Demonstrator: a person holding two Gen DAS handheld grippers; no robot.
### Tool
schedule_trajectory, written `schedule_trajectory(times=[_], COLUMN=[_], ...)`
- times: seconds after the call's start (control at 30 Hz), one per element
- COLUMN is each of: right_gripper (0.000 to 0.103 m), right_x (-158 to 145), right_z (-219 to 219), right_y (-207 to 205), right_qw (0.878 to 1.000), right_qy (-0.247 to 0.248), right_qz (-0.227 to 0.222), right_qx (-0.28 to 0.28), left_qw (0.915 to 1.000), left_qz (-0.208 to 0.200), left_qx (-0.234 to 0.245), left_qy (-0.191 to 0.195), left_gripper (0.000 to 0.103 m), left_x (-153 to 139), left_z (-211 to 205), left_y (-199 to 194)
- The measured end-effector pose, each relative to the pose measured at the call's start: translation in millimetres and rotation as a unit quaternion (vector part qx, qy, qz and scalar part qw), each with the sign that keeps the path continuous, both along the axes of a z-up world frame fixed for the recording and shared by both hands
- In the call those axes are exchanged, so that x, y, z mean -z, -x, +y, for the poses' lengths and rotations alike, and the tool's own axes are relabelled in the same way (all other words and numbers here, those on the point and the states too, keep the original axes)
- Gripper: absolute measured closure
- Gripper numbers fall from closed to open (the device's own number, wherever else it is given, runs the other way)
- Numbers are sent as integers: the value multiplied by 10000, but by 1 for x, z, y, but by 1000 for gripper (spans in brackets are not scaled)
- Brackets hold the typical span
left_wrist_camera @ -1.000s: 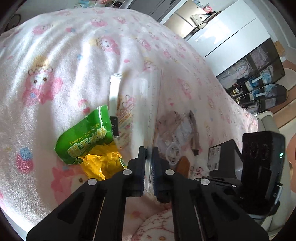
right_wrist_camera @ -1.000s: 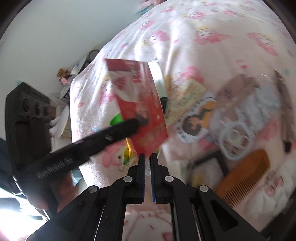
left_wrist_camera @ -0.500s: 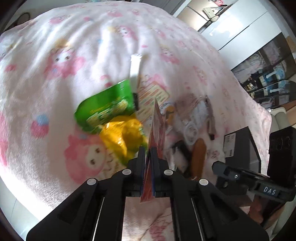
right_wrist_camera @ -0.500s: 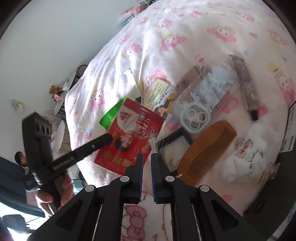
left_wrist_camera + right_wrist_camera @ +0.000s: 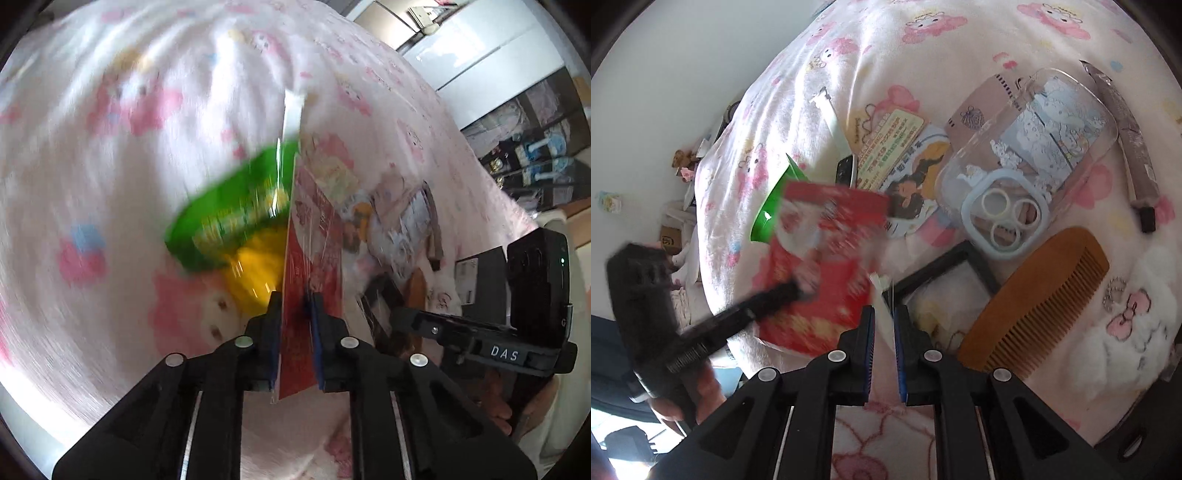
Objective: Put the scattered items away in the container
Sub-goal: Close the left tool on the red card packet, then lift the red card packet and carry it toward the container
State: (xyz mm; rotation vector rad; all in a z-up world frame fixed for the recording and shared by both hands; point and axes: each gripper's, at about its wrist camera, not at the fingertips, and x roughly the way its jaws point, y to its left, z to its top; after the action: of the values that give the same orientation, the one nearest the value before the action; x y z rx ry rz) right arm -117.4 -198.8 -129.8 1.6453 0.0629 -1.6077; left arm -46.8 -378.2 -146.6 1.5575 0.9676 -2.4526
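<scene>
The left gripper [image 5: 293, 306] is clamped on a red packet [image 5: 310, 258], which stands edge-on between its fingers and runs up toward 12 o'clock. In the right wrist view the same packet [image 5: 827, 258] shows its printed red face, blurred, with the left gripper [image 5: 798, 288] reaching in from 8 o'clock to pinch it near the middle.

The right gripper [image 5: 884, 314] has its fingers close together with a narrow gap between them; a pale strip [image 5: 882, 306] sits in that gap, but I cannot tell whether the fingers are pressing on it.

Everything lies on a pink cartoon blanket [image 5: 960, 44]. Behind the red packet, at 10 o'clock from it, a green bag [image 5: 772, 210] peeks out — in the left wrist view the green bag [image 5: 232, 218] is blurred and sits just above a yellow bag [image 5: 255, 273]. At 1 o'clock from the right gripper lies a clear phone case [image 5: 1027, 166] with a pale blue camera ring, partly over a pink card [image 5: 982, 110]. A printed card [image 5: 890, 144] and a picture card [image 5: 916, 184] lie just left of the case. A wooden comb [image 5: 1034, 295] lies at 3 o'clock, beside a black frame [image 5: 945, 266]. A brown sachet [image 5: 1126, 125] stretches along the far right, and a white strap [image 5: 831, 122] lies at 11 o'clock. A white fluffy item [image 5: 1119, 332] rests to the right of the comb.

In the left wrist view a black box [image 5: 476, 280] sits at 3 o'clock, partly hidden by the right gripper [image 5: 402, 317].
</scene>
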Motion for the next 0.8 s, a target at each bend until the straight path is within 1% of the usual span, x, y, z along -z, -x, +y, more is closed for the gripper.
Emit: schedule_trajectory(times=[0.03, 0.1, 0.17, 0.2, 0.27, 0.3, 0.33, 0.37, 0.43, 0.47, 0.5, 0.53, 0.6, 0.67, 0.8], right_gripper=[95, 95, 95, 95, 94, 94, 94, 94, 94, 94, 94, 94, 93, 93, 93], right_x=[-1, -3, -6, -7, -9, -9, -9, -7, -3, -1, 0, 0, -2, -5, -8], right_z=[-2, -7, -14, -16, -22, -24, -26, -27, -28, -28, -27, -25, -22, -20, -23], right_y=[3, 8, 11, 11, 11, 10, 9, 9, 9, 9, 9, 8, 8, 9, 20], right_qw=[10000, 10000, 10000, 9999, 9999, 9999, 9999, 9999, 9999, 9999, 9999, 9999, 9999, 9998, 9995], right_qy=[6, 30, 67, 86, 86, 72, 55, 24, -30, -63, -85, -90, -91, -97, -106], right_qz=[16, 43, 55, 63, 86, 111, 126, 124, 104, 97, 97, 97, 109, 154, 307], right_qx=[27, 72, 38, 11, -56, -81, -94, -101, -100, -95, -79, -70, -51, -59, 2], left_qw=[9999, 9999, 9998, 9994, 9966, 9942, 9923, 9918, 9932, 9927, 9921, 9926, 9943, 9946, 9944], left_qz=[-82, -120, -111, -144, -178, -147, -75, -21, 35, 106, 138, 156, 228, 382, 431], left_qx=[62, 47, -135, -248, -404, -395, -340, -288, -244, -266, -351, -431, -566, -714, -878], left_qy=[40, 14, -83, -198, -692, -988, -1187, -1245, -1139, -1172, -1193, -1125, -869, -656, -402], left_gripper=[83, 61, 59, 59, 59, 59, 59, 60, 65, 75, 91, 97, 98, 99, 99], left_x=[-3, -10, -9, -5, 9, 17, 23, 27, 28, 28, 28, 26, 17, 4, -10], left_z=[-3, -8, -9, -10, -9, -5, 1, 6, 14, 16, 16, 16, 13, 5, -14], left_y=[3, -2, -19, -30, -48, -54, -58, -59, -55, -52, -50, -48, -45, -46, -51])
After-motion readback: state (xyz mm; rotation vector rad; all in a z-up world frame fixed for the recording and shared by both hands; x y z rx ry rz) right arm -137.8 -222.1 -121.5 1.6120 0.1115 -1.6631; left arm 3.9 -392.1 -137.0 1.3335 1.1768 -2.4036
